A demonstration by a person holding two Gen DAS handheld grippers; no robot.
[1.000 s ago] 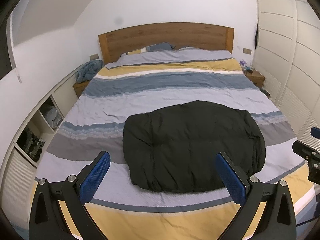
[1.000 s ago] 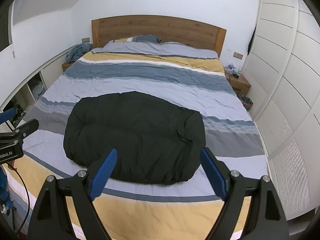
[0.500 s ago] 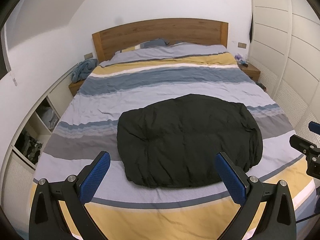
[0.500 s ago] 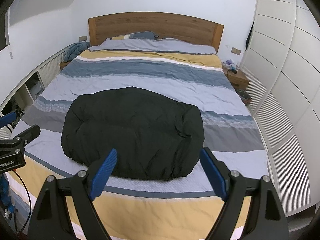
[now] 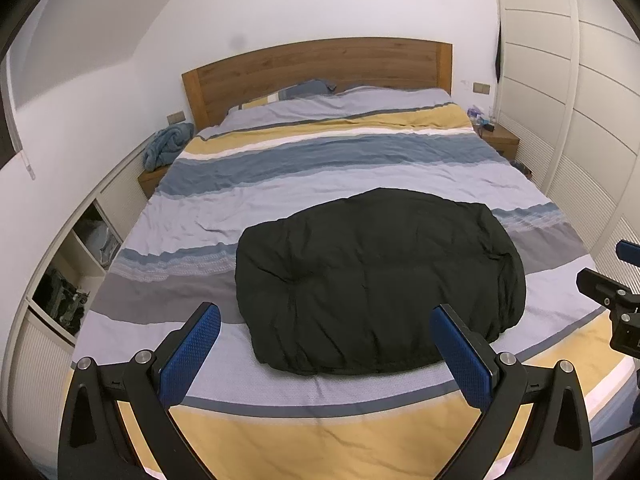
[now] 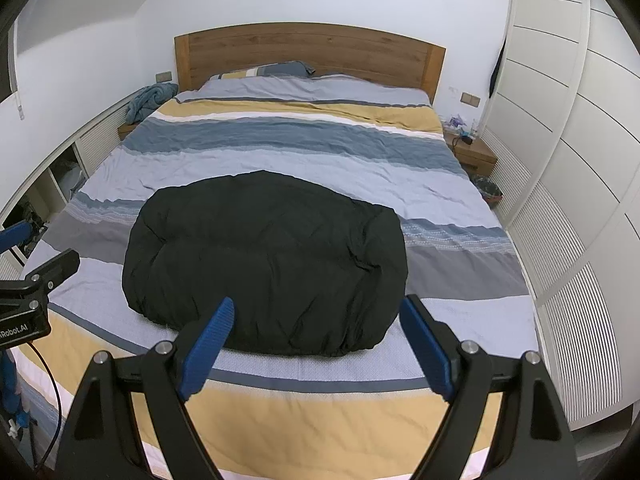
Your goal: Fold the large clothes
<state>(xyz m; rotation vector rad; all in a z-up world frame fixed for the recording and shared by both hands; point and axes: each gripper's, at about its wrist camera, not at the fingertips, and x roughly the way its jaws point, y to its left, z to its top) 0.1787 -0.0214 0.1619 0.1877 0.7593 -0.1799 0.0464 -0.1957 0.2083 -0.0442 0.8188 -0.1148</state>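
a black garment (image 5: 376, 280) lies on the bed (image 5: 320, 168), on the near half of the striped duvet, already gathered into a broad, rounded bundle. it is matte black with no print or trim that shows, puffy and soft-looking, with shallow creases running across its top and tighter puckers along the near edge where the cloth is tucked under. from the left wrist view a small fold or notch sits on its right end; from the right wrist view the same bundle (image 6: 264, 264) looks like a wide oval, thickest at the near edge and flatter toward the headboard (image 6: 308, 54). it rests across the grey and pale lavender stripes, just short of the yellow band at the foot of the bed.

the left hand-held gripper (image 5: 324, 332) hangs over the foot of the bed with its blue-padded fingers spread wide apart — nothing between them, the bundle just beyond the tips. the right hand-held gripper (image 6: 316, 328) is likewise wide apart and empty, aimed down at the near edge of the garment without touching it.

a blue blanket (image 5: 168, 146) is heaped on the bedside table at the left of the headboard — well apart from the garment.
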